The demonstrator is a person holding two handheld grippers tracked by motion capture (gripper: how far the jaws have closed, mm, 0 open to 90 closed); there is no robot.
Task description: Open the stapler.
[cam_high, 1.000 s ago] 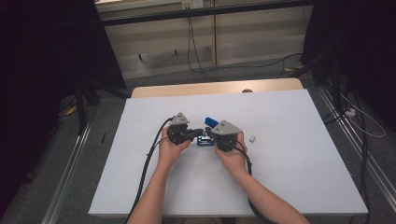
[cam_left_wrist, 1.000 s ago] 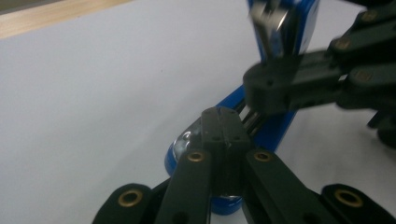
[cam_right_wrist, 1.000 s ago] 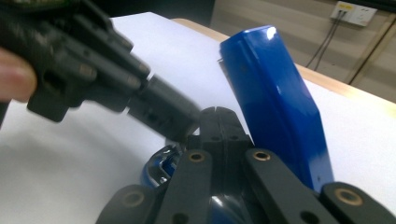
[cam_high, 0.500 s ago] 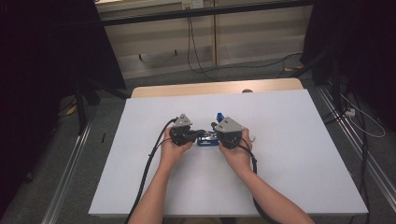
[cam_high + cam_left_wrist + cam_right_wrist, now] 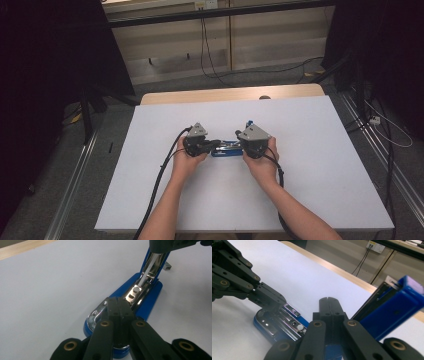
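While both closed claws press the stapler, bare table surrounds it.

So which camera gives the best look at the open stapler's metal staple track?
The left gripper view: the stapler lies close, its shiny track running lengthwise. The right gripper view shows the base end and the raised blue lid. In the high view it is a small blue strip between the grippers.
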